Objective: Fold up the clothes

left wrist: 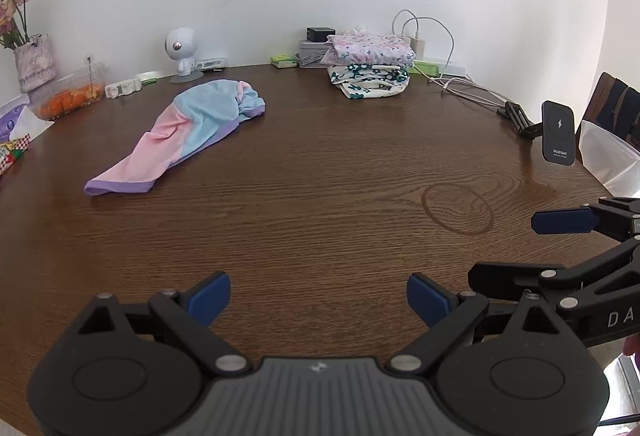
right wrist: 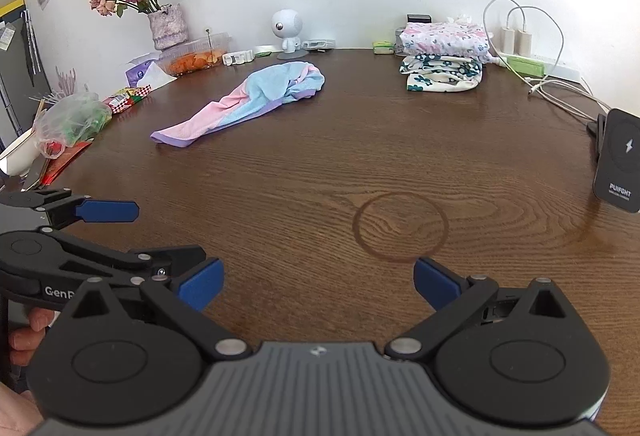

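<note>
A crumpled pink, light-blue and purple garment (left wrist: pixel 188 128) (right wrist: pixel 248 98) lies loose on the brown wooden table (left wrist: pixel 320 196) (right wrist: pixel 320 164), at the far left. Two folded floral garments are stacked at the back: a pink-flowered one (left wrist: pixel 370 48) (right wrist: pixel 444 36) on top of a green-flowered one (left wrist: pixel 370 80) (right wrist: pixel 442 73). My left gripper (left wrist: pixel 319 300) hovers open over the near table edge, nothing between its blue pads. My right gripper (right wrist: pixel 319 284) is open too, beside it and likewise holding nothing. Each gripper shows at the edge of the other's view.
A black phone charger stand (left wrist: pixel 559 134) (right wrist: pixel 619 164) stands at the right edge with white cables (left wrist: pixel 468 86) behind. At the back left are a small white robot figure (left wrist: pixel 182 50), a flower vase (right wrist: pixel 168 26), a food container (right wrist: pixel 198 54) and snack bags (right wrist: pixel 72 120). A chair (left wrist: pixel 616 108) is at right.
</note>
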Tool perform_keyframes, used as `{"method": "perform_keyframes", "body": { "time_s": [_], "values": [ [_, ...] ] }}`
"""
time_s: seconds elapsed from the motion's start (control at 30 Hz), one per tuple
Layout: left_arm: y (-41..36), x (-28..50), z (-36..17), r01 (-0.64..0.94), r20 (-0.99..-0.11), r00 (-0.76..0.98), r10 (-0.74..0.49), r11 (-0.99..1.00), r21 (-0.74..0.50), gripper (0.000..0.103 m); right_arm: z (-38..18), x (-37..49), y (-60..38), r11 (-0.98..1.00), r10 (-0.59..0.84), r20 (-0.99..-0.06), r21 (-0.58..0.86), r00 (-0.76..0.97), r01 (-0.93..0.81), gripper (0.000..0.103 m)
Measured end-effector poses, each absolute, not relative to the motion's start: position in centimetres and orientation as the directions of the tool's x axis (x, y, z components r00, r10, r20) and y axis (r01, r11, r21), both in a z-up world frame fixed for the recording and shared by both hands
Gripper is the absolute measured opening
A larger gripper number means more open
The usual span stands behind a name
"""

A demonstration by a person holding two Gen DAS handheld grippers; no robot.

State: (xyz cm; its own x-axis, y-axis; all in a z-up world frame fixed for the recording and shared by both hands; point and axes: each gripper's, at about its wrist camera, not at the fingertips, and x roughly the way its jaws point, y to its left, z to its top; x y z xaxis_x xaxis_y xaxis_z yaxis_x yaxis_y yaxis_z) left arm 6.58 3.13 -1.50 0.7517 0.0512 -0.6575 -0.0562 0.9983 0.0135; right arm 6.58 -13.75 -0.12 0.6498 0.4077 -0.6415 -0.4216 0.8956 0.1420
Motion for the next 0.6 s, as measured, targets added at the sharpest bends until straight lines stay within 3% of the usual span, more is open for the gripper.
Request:
{"method": "perform_keyframes", "body": {
  "time_s": [0.6],
  "values": [
    [9.2, 14.2, 0.1, -0.177, -0.612, 0.776, 0.157, 0.984, 0.028, 0.095, 1.7, 16.6, -8.3, 0.833, 0.480, -0.593, 0.075, 0.647, -0.548, 0.103]
  ]
}}
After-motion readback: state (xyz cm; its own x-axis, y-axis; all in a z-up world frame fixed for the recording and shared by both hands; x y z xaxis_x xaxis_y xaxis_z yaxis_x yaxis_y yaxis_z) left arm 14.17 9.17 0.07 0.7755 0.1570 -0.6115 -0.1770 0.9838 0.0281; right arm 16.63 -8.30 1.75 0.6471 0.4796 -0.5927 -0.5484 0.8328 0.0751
